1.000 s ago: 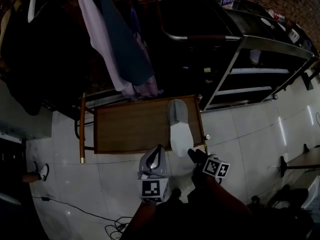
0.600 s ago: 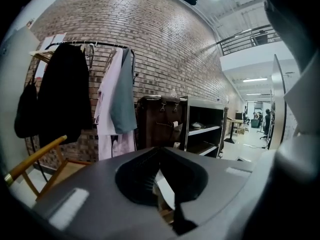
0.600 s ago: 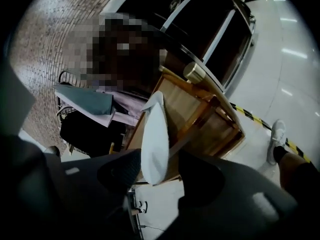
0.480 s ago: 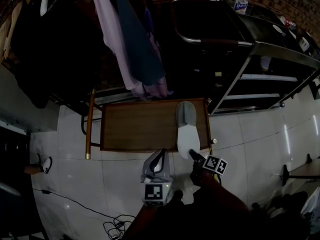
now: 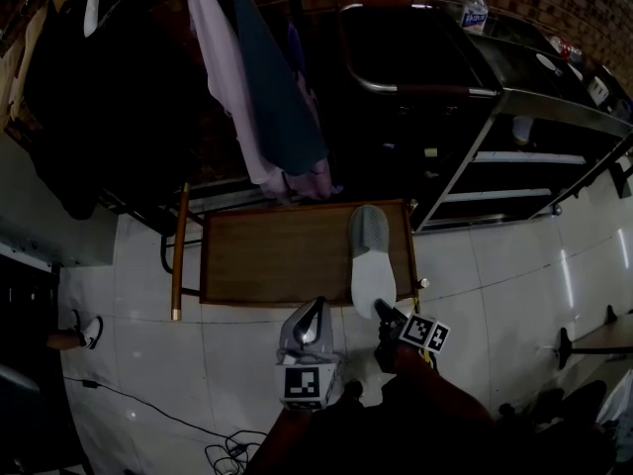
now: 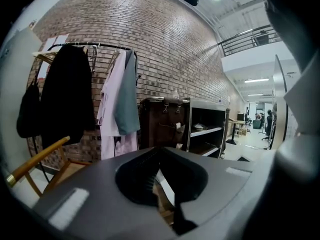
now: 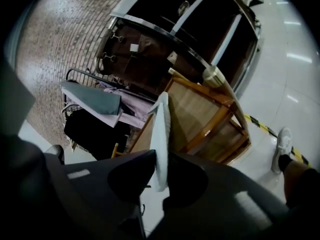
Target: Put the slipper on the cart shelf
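Note:
A grey-and-white slipper (image 5: pixel 371 263) lies on the right part of the low wooden cart shelf (image 5: pixel 267 255), toe toward the wall, heel past the front edge. My right gripper (image 5: pixel 384 311) is at that heel. In the right gripper view the slipper's edge (image 7: pixel 161 124) stands between the closing jaws of the right gripper (image 7: pixel 160 156), and both pads touch it, with the cart shelf (image 7: pixel 192 109) beyond. My left gripper (image 5: pixel 309 317) hovers over the floor just left of the heel. The left gripper (image 6: pixel 162 151) is shut and empty.
Garments (image 5: pixel 267 87) hang on a rack behind the cart. A dark metal shelving unit (image 5: pixel 514 137) stands at the right, with a water bottle (image 5: pixel 474 10) on top. A cable (image 5: pixel 198 433) lies on the tiled floor. A person's shoe (image 5: pixel 84 336) shows at the left.
The right gripper has moved up to the slipper's heel and its jaws have come together on it. The slipper has stayed on the cart. The left gripper has barely moved.

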Demonstrator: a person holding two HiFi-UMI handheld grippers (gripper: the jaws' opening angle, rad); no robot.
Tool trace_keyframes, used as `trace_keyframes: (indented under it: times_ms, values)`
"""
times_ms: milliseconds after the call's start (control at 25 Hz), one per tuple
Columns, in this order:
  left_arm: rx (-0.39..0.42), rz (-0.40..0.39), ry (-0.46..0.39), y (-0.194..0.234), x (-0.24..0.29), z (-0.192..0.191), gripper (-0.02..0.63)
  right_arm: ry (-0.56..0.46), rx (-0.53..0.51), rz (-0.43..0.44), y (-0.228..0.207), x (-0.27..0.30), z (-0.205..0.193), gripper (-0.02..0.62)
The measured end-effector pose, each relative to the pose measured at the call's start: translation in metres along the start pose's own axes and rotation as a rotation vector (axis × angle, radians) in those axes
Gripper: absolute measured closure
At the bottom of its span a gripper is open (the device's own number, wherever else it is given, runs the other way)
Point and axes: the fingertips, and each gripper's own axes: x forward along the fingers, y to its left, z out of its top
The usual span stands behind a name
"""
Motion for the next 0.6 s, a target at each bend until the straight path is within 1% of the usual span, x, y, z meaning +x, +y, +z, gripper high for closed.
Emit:
trace_keyframes:
  times_ms: [80, 160, 280, 440, 520, 600]
  values:
    - [0.004, -0.002, -0.004, 0.001, -0.001, 0.001, 0.592, -0.016, -0.091, -0.012, 0.011, -0.009, 0.005, 0.545]
    - [0.028, -0.016, -0.005, -0.002, 0.000, 0.001, 0.592, -0.044, -0.175, -0.015, 0.026, -0.019, 0.012, 0.546]
    - [0.066, -0.044, 0.002, -0.010, 0.001, -0.003, 0.592, -0.118, -0.325, -0.006, 0.058, -0.038, 0.029, 0.546]
    - [0.081, -0.050, -0.031, -0.012, 0.006, 0.017, 0.592, -0.282, -0.586, -0.012, 0.113, -0.068, 0.058, 0.546]
    - [0.071, -0.051, -0.044, -0.010, 0.011, 0.026, 0.592, -0.374, -0.683, -0.001, 0.146, -0.080, 0.075, 0.548]
    - [0.041, -0.046, -0.049, -0.008, 0.017, 0.034, 0.592, -0.461, -0.773, 0.006, 0.179, -0.091, 0.092, 0.548]
